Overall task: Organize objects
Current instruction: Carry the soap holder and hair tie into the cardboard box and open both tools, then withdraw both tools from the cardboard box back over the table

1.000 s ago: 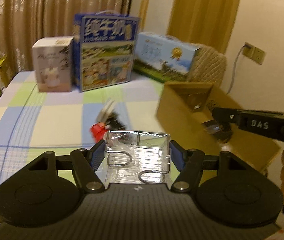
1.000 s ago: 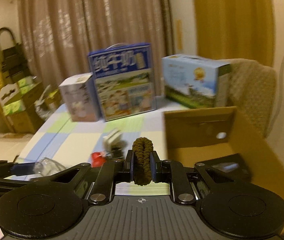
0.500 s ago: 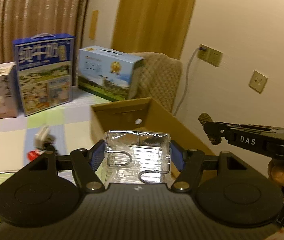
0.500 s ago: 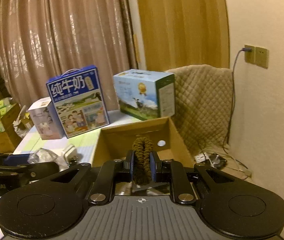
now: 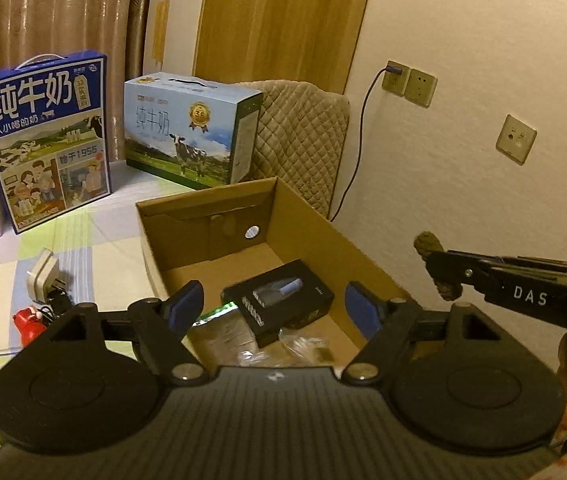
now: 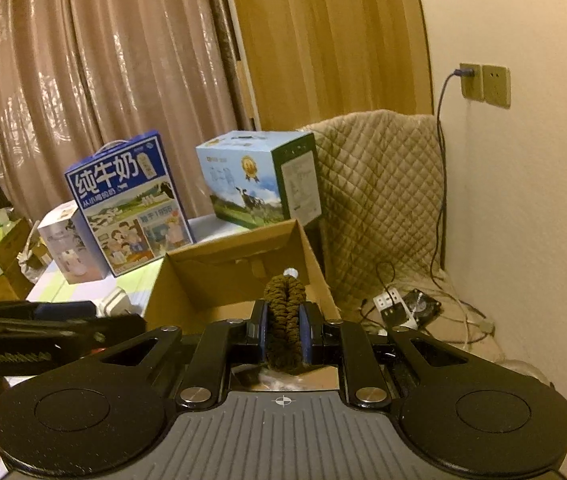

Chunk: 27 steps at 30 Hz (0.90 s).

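- The left gripper (image 5: 277,308) is hovering over the near end of an open cardboard box (image 5: 363,258), its blue-padded fingers (image 5: 185,304) spread wide and holding nothing.
- Just below them, a crumpled clear plastic packet (image 5: 283,350) is lying on the box floor, touching a black carton (image 5: 279,300) whose long axis is running from near left to far right; its print is too small to read.
- The right gripper (image 6: 283,334), marked "DAS" on its side, is clenching a brown braided cord (image 6: 284,312) that is standing upright between its pads, above the box's right wall.
- Left of the box, a white plug adapter (image 5: 43,276) and a small red item (image 5: 27,320) are lying on the checked tablecloth (image 5: 95,248).
- Farther back, a blue milk carton (image 5: 45,136) reading "纯牛奶" and "始于1956" is standing beside a paler milk case (image 5: 191,132) showing a cow.
- Behind these, a quilted cover (image 6: 379,188) is draping against the wall, with a cable (image 6: 439,168) plugged into a wall socket (image 6: 471,80).
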{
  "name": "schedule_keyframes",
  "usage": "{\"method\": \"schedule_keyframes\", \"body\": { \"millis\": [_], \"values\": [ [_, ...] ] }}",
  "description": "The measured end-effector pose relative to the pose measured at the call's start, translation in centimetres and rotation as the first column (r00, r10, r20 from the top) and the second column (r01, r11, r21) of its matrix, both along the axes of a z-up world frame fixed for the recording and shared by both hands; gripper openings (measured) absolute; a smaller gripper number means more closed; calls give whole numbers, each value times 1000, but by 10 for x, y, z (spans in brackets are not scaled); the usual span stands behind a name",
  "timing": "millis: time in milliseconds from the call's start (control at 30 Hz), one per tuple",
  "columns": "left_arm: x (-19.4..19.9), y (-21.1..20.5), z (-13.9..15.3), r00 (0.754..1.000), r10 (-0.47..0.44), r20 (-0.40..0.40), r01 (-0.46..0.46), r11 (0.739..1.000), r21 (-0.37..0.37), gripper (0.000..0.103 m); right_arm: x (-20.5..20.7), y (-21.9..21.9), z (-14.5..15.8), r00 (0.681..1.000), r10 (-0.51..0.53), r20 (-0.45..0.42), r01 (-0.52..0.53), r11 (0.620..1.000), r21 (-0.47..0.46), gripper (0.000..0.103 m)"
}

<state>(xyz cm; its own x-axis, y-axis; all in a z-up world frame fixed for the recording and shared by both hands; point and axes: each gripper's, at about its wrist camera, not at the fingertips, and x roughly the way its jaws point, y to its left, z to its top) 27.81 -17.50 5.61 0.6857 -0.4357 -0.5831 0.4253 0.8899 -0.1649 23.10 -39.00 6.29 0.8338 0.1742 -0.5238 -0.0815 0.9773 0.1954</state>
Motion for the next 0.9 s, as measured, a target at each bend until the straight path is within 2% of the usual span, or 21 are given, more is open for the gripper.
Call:
{"method": "schedule_keyframes", "body": {
  "millis": [333,400,467,500,600,733,900],
  "values": [
    [-5,23,4,999,31,13,-31,999,11,76,4,16,-8,999,39,-22,-39,999,15,13],
    [-6,31,5,999,42,16,-42,999,8,76,5,18,-8,998,57,-16,-56,998,28,26],
    [-7,39,6,998,53,19,-53,999,10,78,6,18,-8,998,62,-6,-62,997,53,64],
    [-8,43,6,998,60,21,-60,998,11,81,6,17,-8,998,57,0,-57,996,65,67],
    [-13,59,4,997,73,33,-73,997,28,85,4,14,-5,999,42,5,-42,995,94,68],
    [-19,85,-2,994,100,38,-102,992,69,85,1,16,1,1000,25,10,-26,996,85,68],
    [-25,123,-5,986,162,45,-165,982,87,92,-4,32,12,999,44,31,-47,996,81,68]
  ]
}}
